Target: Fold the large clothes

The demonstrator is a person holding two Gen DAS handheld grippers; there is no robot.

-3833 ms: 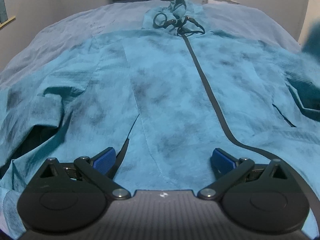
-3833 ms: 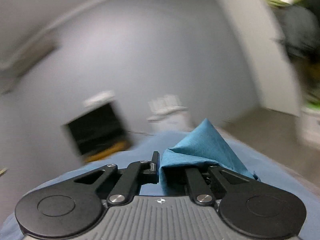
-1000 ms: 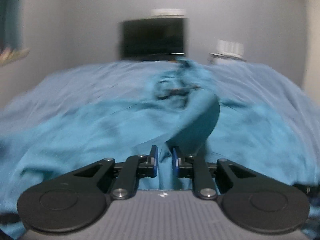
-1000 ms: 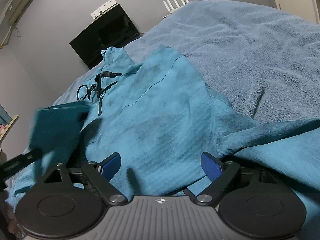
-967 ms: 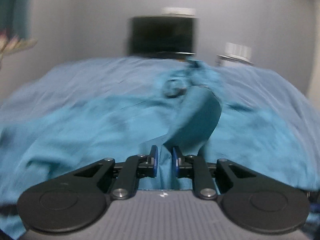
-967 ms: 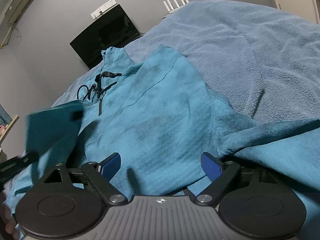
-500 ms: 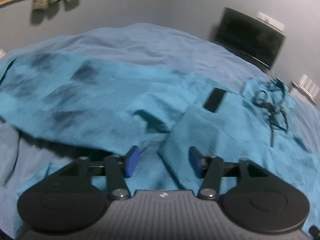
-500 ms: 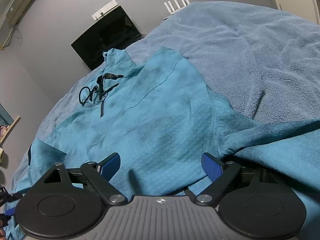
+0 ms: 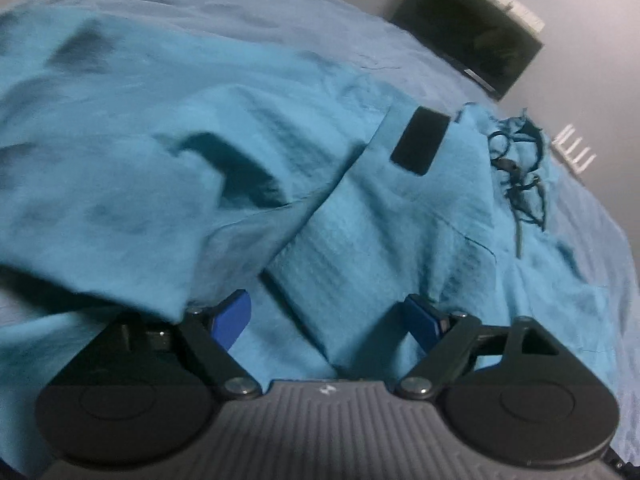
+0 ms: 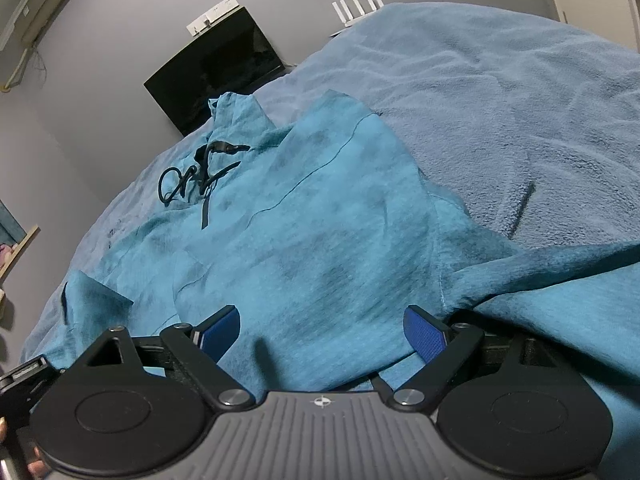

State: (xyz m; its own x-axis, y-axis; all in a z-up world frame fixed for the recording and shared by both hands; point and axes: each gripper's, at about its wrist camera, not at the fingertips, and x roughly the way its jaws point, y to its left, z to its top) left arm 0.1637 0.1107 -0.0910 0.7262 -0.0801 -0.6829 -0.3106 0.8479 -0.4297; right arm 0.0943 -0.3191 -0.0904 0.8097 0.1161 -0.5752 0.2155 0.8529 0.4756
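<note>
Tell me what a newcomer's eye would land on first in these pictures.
The teal hooded jacket sprawled across the blue blanket fills both views, with its black drawcord tangled at the neck towards the far end. In the left view a sleeve cuff with a black tab lies folded over the chest. A dark screen leans against the grey wall beyond the bed.

i can't read any text, brand or number from here. the black patch [image 9: 420, 141] on the teal jacket [image 9: 360, 220] looks blank, and the far dark screen [image 10: 216, 68] shows nothing legible.
</note>
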